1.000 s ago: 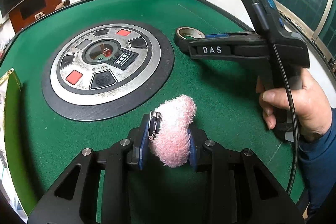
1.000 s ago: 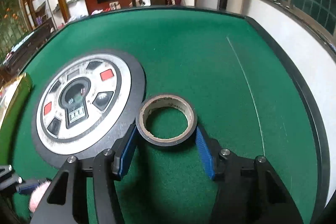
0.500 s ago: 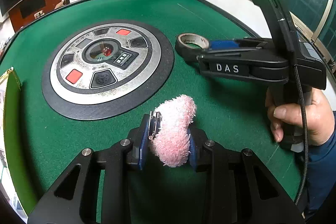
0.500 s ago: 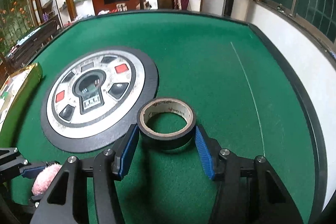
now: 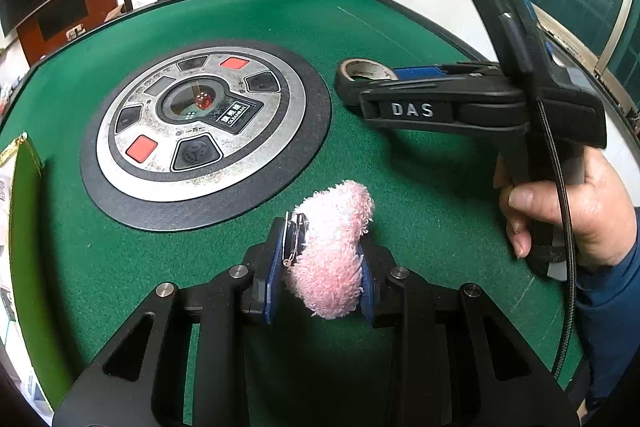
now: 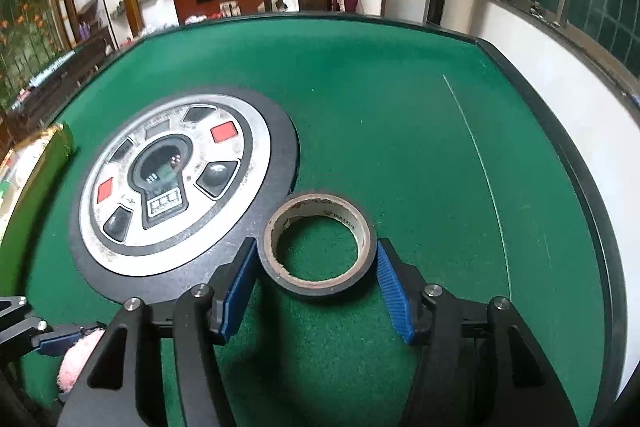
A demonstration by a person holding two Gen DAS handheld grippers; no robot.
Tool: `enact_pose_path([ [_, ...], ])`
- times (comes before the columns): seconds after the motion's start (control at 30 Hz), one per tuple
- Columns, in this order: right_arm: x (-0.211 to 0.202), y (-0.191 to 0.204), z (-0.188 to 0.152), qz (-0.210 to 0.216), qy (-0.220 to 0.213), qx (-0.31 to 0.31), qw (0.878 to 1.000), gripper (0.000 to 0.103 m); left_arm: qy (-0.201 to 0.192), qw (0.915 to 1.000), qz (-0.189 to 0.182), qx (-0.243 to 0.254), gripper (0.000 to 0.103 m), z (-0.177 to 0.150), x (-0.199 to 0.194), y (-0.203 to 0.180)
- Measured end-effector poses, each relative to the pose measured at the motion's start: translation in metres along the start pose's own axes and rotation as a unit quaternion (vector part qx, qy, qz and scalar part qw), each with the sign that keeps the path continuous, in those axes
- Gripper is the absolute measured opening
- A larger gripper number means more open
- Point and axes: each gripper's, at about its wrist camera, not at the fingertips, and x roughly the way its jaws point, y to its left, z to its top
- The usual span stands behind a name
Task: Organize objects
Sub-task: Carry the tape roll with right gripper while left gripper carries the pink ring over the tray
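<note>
Green tabletop [image 6: 400, 131]: your right claw [image 6: 316, 283] is opening off the tape roll [image 6: 317, 245] (placed, apparently); left claw [image 5: 318, 267] clamps the pink fluffy keychain [image 5: 332, 247].

Tape roll [image 6: 317, 243] right of control dial [image 6: 176, 187]

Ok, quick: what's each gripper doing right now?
Left gripper: shut on the pink fluffy toy.
Right gripper: jaws opening, tape roll lying between them.

The left tool [image 5: 320, 267] is clamped tight, while the right tool's [image 6: 316, 281] jaws are opening.
</note>
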Motion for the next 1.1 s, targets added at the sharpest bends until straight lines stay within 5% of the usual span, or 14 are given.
enact_pose_path([
  [1.1,-0.073,0.006,-0.003,0.064,-0.088,0.051,0.993,0.058,-0.045,0.9985,-0.016,-0.028,0.029,0.001,-0.046,0.009],
])
